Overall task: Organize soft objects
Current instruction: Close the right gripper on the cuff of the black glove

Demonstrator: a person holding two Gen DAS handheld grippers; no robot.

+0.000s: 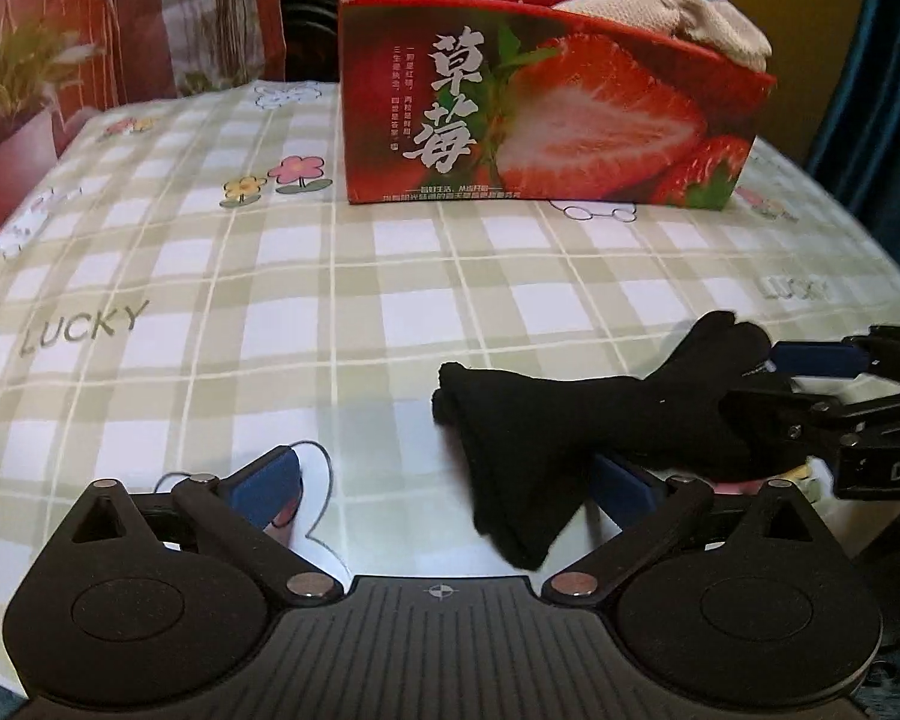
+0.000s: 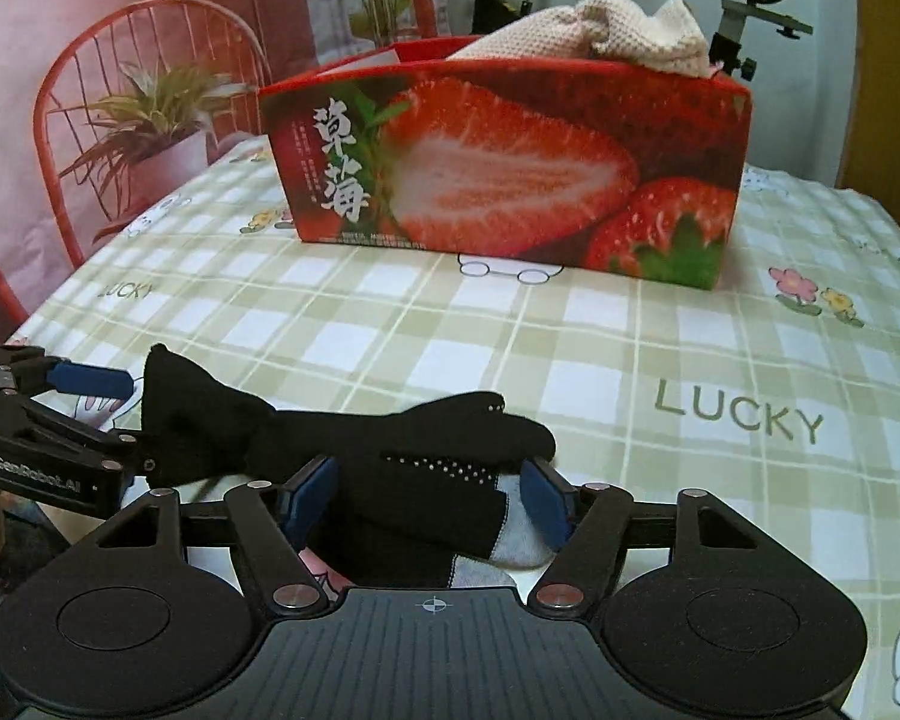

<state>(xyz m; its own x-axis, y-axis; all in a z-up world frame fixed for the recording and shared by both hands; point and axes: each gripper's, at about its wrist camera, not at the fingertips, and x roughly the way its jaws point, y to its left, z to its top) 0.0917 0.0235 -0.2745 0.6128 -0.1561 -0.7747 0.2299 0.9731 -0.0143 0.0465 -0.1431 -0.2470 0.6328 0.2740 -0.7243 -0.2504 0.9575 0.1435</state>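
sock: black sock – limp knit, light, lying stretched along the near edge of the worktop; a grey-and-white part is showing at the end inside the right tool.
handling: no stiffness – whatever is not gripped is going to droop and drag; grip dots on the fabric look tacky, so slip looks unlikely.
right gripper: right gripper is standing about half open, fingers bracketing the sock's thick end; pads look close to the fabric or just touching it, can't tell whether they are pressing.
left gripper: left gripper is spread wide, nothing held; the other end of the sock is lying fanned out between its fingers.
box: strawberry box is sitting toward the far edge, well apart from the sock, with a beige knit item already bulging out of the top.
hold point: best bite is the bunched middle or thick folded end, not the thin fanned end.
risk: a dangling tail may catch the box rim.
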